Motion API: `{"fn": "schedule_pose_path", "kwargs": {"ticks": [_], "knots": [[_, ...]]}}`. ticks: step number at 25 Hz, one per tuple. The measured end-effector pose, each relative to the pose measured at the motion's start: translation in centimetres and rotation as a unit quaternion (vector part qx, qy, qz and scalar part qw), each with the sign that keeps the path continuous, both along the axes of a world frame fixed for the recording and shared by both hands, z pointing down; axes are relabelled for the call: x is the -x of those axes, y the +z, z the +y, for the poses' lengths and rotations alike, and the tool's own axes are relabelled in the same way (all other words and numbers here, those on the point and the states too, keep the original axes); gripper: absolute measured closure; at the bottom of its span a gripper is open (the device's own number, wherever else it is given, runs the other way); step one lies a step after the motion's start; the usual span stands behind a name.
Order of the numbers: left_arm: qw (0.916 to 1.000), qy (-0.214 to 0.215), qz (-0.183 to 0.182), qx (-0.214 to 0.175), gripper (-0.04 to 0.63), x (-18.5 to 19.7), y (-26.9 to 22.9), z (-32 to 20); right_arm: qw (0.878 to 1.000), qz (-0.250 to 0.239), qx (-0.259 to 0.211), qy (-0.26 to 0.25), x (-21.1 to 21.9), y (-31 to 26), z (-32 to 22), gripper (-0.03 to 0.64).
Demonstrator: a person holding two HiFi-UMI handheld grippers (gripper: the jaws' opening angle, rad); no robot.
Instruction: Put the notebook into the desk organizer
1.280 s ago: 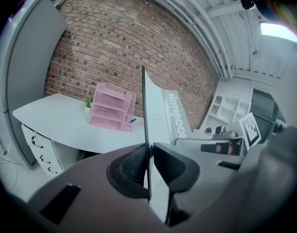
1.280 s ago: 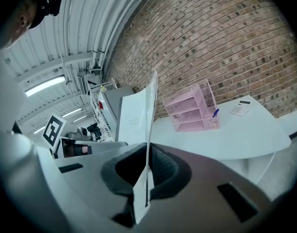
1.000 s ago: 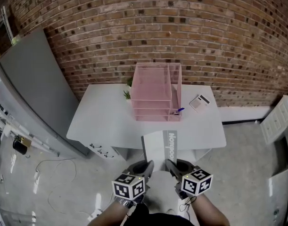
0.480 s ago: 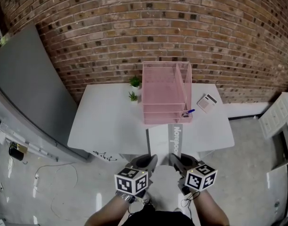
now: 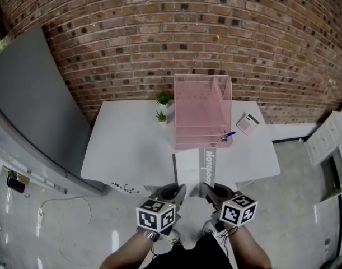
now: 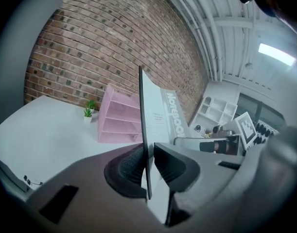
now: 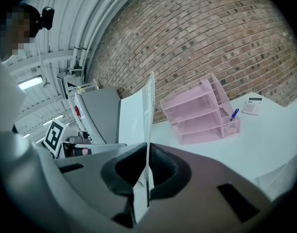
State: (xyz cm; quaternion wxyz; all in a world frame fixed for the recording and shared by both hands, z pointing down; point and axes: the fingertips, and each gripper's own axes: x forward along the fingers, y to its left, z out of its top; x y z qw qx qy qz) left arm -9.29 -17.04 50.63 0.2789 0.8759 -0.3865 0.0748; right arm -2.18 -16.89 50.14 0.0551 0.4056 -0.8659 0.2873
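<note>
A pink mesh desk organizer (image 5: 202, 114) stands at the back of the white table (image 5: 126, 144). The grey-and-white notebook (image 5: 194, 164) is held flat over the table's near edge, with its far end close to the organizer's front. My left gripper (image 5: 174, 193) is shut on its near left corner and my right gripper (image 5: 210, 192) is shut on its near right corner. In the left gripper view the notebook (image 6: 147, 120) stands edge-on between the pads (image 6: 131, 166). The right gripper view shows the same notebook (image 7: 137, 111) pinched, with the organizer (image 7: 199, 111) beyond.
Two small potted plants (image 5: 162, 106) stand left of the organizer. A calculator (image 5: 248, 123) lies to its right and a blue pen (image 5: 229, 134) sits in its side pocket. A grey panel (image 5: 36, 94) leans at the left, a white shelf unit (image 5: 327, 144) stands right.
The notebook has swung from a slant to point straight at the organizer, and its far end has come closer to the organizer's front. Both grips are unchanged.
</note>
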Motion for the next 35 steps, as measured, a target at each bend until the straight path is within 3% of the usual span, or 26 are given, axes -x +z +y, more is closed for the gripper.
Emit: {"fn": "schedule_pose_path", "kwargs": {"ticks": [10,17,22,35], "knots": [[0.9992,-0.031,-0.024,0.012,0.523,1.8,2.1,-2.3,0.997,-0.072,0.018,-0.002,-0.9,0.4,-2.5,0.606],[0.9982,-0.046,-0.035,0.014,0.518,0.7,2.9,-4.5,0.993,-0.101,0.061,0.0,-2.8,2.2,-5.7,0.606],[0.9981,-0.046,-0.041,0.004,0.494,-0.7,2.7,-6.4,0.98,-0.159,0.117,-0.003,-3.7,4.3,-8.0,0.606],[0.9955,-0.061,-0.07,0.019,0.423,-1.7,5.4,-8.8,0.948,-0.231,0.218,0.001,-4.1,7.2,-12.6,0.606]]}}
